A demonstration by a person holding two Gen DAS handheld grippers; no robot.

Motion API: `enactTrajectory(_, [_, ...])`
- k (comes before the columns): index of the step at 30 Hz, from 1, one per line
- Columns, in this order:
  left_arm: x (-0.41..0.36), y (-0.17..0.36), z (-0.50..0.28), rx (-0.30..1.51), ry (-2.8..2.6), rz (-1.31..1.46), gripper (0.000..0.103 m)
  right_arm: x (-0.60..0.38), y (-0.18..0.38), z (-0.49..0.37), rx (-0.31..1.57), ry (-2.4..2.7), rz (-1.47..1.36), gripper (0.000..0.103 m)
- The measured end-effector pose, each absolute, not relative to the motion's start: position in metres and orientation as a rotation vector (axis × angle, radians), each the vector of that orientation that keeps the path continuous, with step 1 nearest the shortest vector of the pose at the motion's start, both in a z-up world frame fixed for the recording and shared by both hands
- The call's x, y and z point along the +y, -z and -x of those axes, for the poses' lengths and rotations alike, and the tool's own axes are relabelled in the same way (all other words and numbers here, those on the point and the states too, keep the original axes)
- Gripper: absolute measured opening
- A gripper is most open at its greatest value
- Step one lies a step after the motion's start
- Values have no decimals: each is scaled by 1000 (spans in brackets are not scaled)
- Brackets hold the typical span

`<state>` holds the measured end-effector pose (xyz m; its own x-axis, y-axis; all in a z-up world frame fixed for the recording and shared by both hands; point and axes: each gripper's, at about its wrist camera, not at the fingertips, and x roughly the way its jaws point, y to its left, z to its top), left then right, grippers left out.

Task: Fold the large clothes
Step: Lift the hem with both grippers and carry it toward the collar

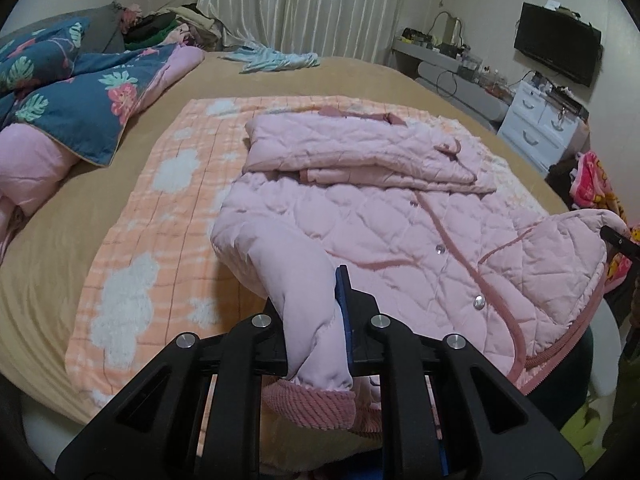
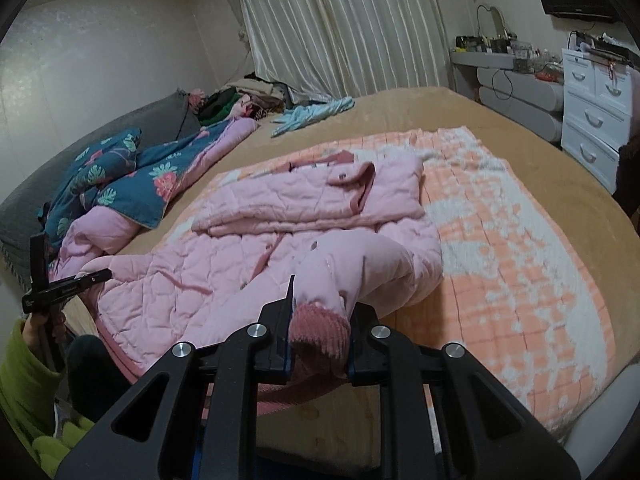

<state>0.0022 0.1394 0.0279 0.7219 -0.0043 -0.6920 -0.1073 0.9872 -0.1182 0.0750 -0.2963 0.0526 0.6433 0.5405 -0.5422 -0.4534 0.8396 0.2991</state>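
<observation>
On the bed (image 1: 60, 248), centre frame, the pink quilted jacket (image 1: 400, 232) lies lengthwise away from both grippers, left gripper (image 1: 316, 320) and right gripper (image 2: 320, 320) each clamped on a near sleeve cuff.

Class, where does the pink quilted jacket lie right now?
The pink quilted jacket lies on the orange checked blanket at the bed's near edge, one sleeve in each tongs.

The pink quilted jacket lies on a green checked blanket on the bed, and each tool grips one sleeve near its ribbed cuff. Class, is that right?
Not quite. The blanket is orange and white checked, not green, as the left wrist view shows. The rest holds: the pink quilted jacket lies on it on the bed, the left tool and the right tool each gripping a sleeve near its ribbed cuff.
</observation>
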Motion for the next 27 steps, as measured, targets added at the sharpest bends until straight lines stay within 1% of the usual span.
enactTrajectory(17, [143,-90,-56,638,-42,170,8,-305,-98,-117,578,-558,-223,14])
enactTrajectory(27, [154,-110,-78,595,-52,211,8,-310,-114,-144,548,-553,-274,14])
